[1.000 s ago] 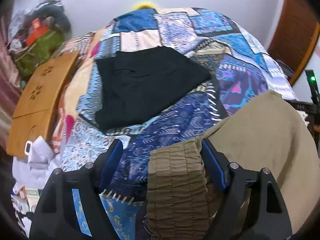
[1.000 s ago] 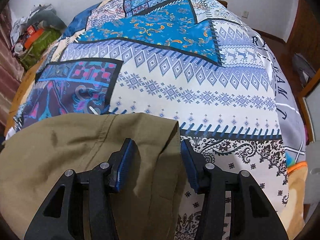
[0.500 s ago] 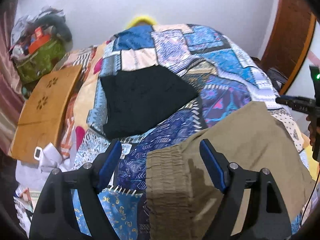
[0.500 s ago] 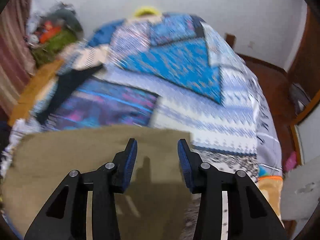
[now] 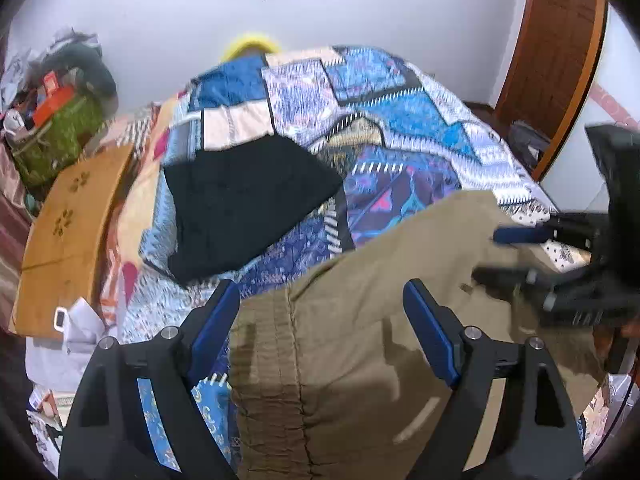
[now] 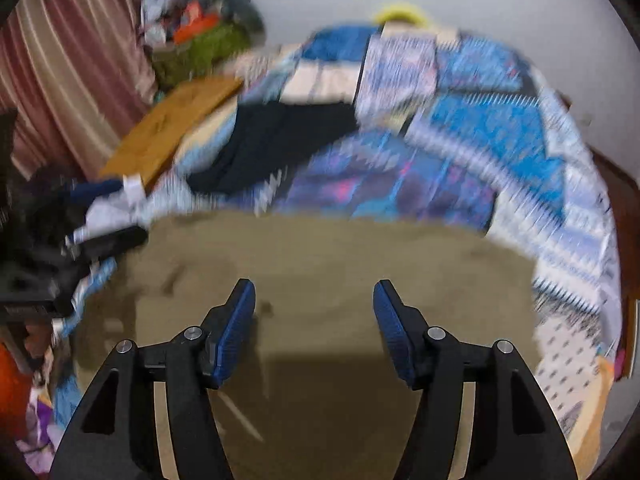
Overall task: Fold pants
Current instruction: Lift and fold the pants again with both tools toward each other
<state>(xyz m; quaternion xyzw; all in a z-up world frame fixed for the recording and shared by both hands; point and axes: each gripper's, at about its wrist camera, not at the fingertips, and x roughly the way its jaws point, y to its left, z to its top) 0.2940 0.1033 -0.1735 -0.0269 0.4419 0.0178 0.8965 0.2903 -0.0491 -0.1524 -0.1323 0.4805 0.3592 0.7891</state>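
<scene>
- Both hand-held grippers stand wide open, gripping nothing: left hand-held gripper (image 5: 322, 322) and right hand-held gripper (image 6: 314, 322) each have bare blue pads with olive cloth showing in the gap below.
- We see the olive pants (image 5: 380, 320) lying flat on the patterned bedspread (image 5: 420, 120), directly under and ahead of both hand-held grippers.
- Elastic waistband (image 5: 264, 380) sits below the left one's left pad; cloth runs from there toward the right one, so we judge the long axis runs from one gripper across to the other, waistband pointing to the left end.
- Risk: pinching only the top layer, so the fold drags askew.
- Risk: right view is blurred, so a fast approach could miss the edge.
- Risk: a wide fold could land on the black garment (image 5: 244, 204), well ahead of the left one.
</scene>
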